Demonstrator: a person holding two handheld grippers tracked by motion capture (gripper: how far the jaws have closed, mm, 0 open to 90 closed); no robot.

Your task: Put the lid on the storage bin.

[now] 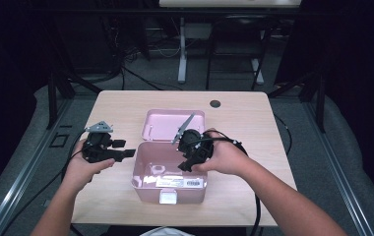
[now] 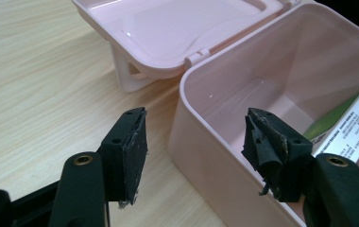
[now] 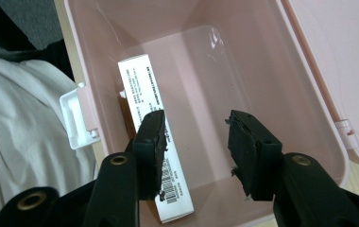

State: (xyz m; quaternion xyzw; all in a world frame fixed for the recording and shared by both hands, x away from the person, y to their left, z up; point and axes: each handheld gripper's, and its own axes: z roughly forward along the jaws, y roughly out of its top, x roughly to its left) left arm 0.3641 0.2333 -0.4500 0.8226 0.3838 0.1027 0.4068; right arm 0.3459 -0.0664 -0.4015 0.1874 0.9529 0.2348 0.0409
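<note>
Overhead, the right gripper [image 1: 187, 164] angles down into an open pink plastic box [image 1: 140, 169], jaws apart and empty above a white barcoded carton [image 3: 151, 142] lying inside. The left gripper [image 1: 128, 153] sits level at the box's left wall, jaws spread wide astride it, on a pale wooden counter [image 1: 244, 123] in a dim room.

the high view is dim and soft, with darkness gathered at 9 and 3 o'clock. the table [image 1: 126, 105] is lit from above. glare is seen on the pink box [image 2: 206, 142] lid at 12 o'clock; nearby jaws are slightly blurred.

Open box [image 1: 145, 169] mid-table [image 1: 244, 123], lid [image 1: 168, 123] lying behind it, carton [image 3: 151, 142] inside along its front wall
</note>
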